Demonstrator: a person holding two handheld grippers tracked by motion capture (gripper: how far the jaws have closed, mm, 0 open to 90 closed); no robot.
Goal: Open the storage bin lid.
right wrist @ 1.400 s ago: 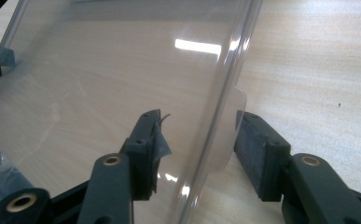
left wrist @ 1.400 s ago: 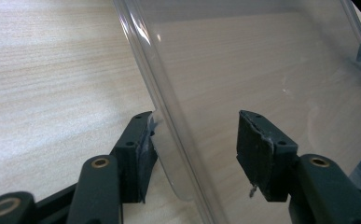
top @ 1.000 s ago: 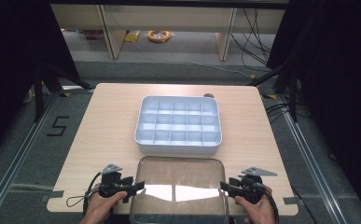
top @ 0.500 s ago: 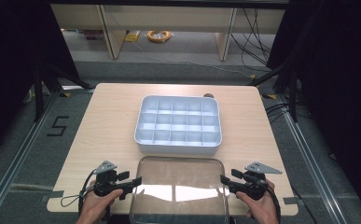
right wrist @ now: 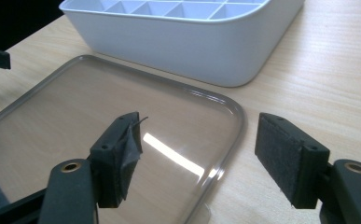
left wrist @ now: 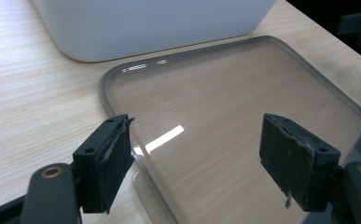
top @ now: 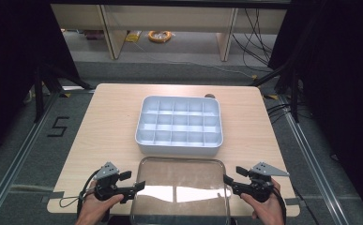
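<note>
On the wooden desk (top: 109,122), a white tray (top: 179,125) of small compartments sits near the middle. Just in front of it, at the near edge, a clear lid (top: 181,192) lies flat on the wood, close beside the tray. At the lid's 2 short sides wait the left tongs (top: 139,186) and the right tongs (top: 226,180), each held in a hand. Both have just been opening: their black jaws stand apart, astride the lid's rim without pressing on it.
</note>
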